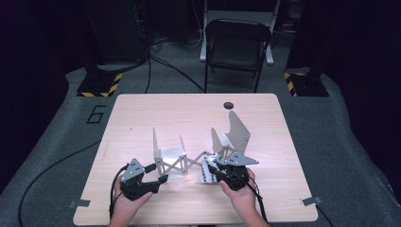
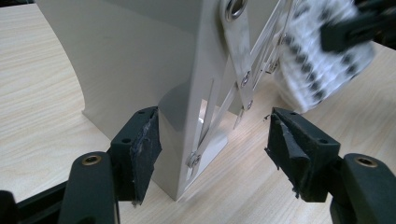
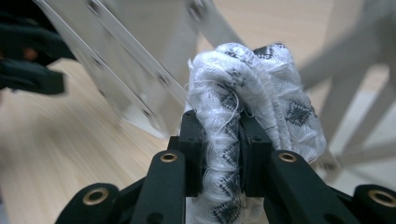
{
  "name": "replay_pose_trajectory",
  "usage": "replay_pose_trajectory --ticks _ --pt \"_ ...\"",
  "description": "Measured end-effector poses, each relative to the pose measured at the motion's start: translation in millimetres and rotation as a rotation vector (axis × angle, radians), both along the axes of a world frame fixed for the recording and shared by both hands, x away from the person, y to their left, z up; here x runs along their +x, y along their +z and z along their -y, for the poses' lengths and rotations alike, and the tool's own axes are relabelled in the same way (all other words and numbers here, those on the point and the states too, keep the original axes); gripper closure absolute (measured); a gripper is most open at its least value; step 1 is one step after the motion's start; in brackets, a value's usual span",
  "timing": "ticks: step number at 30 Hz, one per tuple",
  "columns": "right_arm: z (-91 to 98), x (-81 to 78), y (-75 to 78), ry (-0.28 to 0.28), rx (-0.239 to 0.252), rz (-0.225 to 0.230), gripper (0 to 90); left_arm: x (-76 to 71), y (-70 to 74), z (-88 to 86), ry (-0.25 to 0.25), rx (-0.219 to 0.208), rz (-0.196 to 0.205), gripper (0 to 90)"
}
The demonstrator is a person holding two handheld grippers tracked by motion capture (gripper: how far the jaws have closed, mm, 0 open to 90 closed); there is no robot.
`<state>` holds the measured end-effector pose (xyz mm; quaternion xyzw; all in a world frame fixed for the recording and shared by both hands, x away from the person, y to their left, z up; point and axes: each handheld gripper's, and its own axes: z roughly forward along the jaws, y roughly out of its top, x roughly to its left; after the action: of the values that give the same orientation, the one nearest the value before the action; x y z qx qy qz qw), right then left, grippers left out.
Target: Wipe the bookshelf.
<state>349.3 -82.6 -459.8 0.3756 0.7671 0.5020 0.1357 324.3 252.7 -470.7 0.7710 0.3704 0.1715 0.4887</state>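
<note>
A grey metal rack stands mid-table: a left bracket (image 1: 169, 157) and a right bracket (image 1: 235, 134) joined by scissor bars (image 1: 191, 163). My left gripper (image 1: 161, 176) is open at the left bracket's near corner. In the left gripper view that corner (image 2: 177, 140) stands between the jaws (image 2: 212, 149); the left pad (image 2: 145, 150) is right beside it and the other pad is well apart. My right gripper (image 1: 215, 170) is shut on a white cloth with a black pattern (image 3: 254, 88), bunched between its pads (image 3: 222, 140) just in front of the scissor bars (image 3: 126, 70).
The wooden table (image 1: 142, 113) has a dark round hole (image 1: 229, 105) near its far edge. A folding chair (image 1: 236, 47) stands on the floor beyond the table. Cables trail from both grippers toward the near edge.
</note>
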Motion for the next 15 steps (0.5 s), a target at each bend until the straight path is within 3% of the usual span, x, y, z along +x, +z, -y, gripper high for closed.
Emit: replay_pose_trajectory --ticks 1,4,6,8,9,15 --pt "-2.6 -3.2 9.9 0.017 0.024 0.027 74.8 0.1 0.1 -0.4 -0.003 0.001 -0.004 34.6" --pt "-7.9 -9.5 21.9 0.044 0.066 0.045 74.8 0.2 0.0 -0.7 -0.004 0.002 -0.005 34.9" --pt "-15.3 -13.6 27.7 0.064 0.063 0.07 74.8 0.4 -0.3 -0.7 -0.003 0.006 -0.001 35.0" --pt "-17.3 -13.3 26.9 0.066 0.058 0.073 74.8 0.4 -0.3 -0.7 -0.003 0.007 -0.001 35.0" --pt "-21.4 -10.3 20.3 0.06 0.036 0.064 74.8 0.3 0.0 -1.0 -0.005 0.007 -0.004 35.0" --pt "-25.3 -3.9 0.4 0.05 0.007 0.024 75.0 0.5 -0.4 -1.4 -0.007 0.006 -0.001 35.0"
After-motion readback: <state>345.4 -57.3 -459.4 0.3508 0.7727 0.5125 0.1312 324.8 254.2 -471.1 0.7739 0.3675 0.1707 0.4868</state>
